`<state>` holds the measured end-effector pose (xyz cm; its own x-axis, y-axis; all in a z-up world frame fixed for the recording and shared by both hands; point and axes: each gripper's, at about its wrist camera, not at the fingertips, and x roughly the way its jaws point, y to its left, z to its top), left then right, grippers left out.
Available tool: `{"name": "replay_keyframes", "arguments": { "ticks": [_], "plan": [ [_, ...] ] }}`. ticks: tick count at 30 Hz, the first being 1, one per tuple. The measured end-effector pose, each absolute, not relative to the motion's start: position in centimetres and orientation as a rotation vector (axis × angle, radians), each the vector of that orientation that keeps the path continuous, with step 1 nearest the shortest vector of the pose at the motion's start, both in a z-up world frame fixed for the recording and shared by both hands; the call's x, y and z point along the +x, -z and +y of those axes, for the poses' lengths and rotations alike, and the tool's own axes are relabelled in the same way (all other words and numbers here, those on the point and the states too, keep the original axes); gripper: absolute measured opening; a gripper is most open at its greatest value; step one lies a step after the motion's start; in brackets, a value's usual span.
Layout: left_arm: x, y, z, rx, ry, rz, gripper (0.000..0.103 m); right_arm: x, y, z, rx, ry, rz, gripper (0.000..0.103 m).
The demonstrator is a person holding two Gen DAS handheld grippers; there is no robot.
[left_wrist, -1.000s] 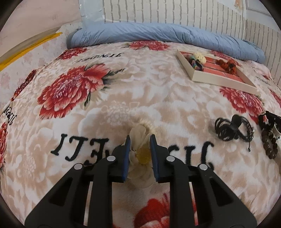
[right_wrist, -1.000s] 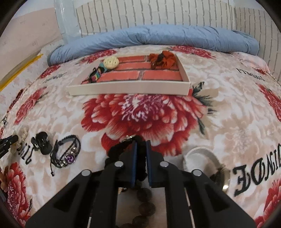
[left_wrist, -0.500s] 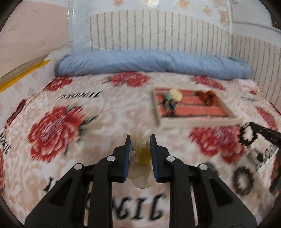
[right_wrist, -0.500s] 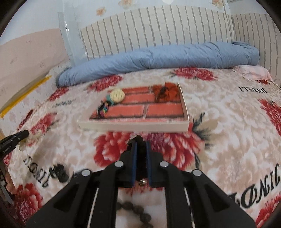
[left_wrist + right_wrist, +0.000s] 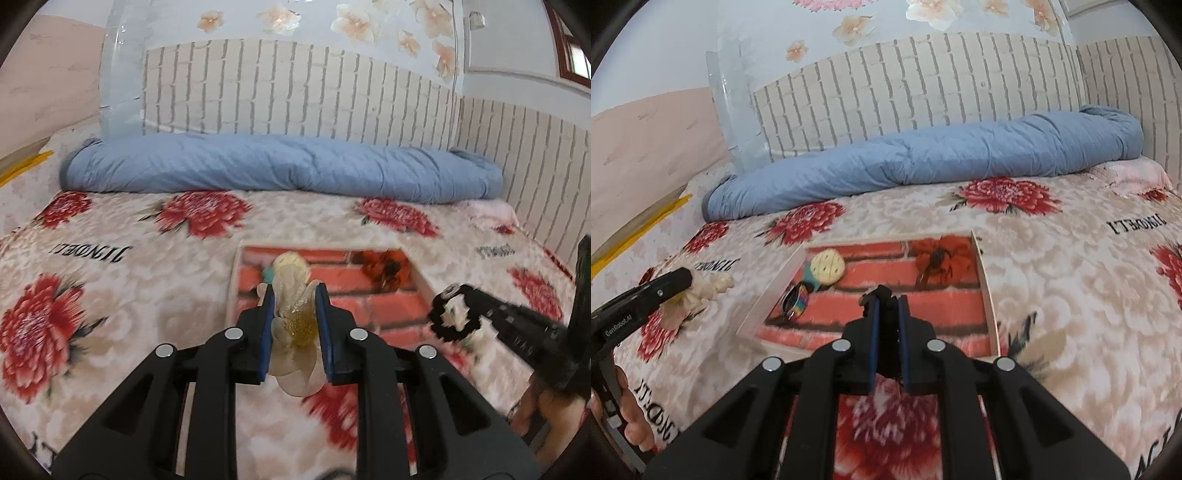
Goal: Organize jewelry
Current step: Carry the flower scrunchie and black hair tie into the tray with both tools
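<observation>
Currently my left gripper [image 5: 294,322] pinches the flower clip [image 5: 295,325] and my right gripper [image 5: 886,328] pinches a black bracelet [image 5: 886,332], so I carry both over the tray [image 5: 988,306] just ahead and lower before releasing.

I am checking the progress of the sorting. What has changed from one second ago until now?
Both tools lifted off the blanket and moved toward the tray. The left tool carried the cream flower clip up with it; the right tool carried the dark bracelet, its beads no longer visible below. Both grips stayed closed. The cookie-shaped piece, striped piece and red scrunchie stayed in the tray.
</observation>
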<state>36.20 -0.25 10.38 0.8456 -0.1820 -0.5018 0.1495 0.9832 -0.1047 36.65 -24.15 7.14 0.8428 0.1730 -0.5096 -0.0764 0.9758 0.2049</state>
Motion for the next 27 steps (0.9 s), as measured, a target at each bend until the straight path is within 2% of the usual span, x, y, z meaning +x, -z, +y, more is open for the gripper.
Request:
{"name": "replay_keyframes", "arguments": {
  "ticks": [12,16,27],
  "plan": [
    [43.9,-10.2,-5.8,-0.06,0.184,0.524,0.02,43.5,-6.3,-24.6,0.137,-0.047,0.556,0.01],
    [46.4,-8.3,-6.3,-0.119,0.208,0.573,0.02,44.9,-4.3,-25.2,0.135,-0.008,0.591,0.01],
    [48.6,-2.8,-7.7,-0.063,0.198,0.664,0.021,46.9,-0.5,-25.5,0.07,0.084,0.669,0.01]
  ]
}}
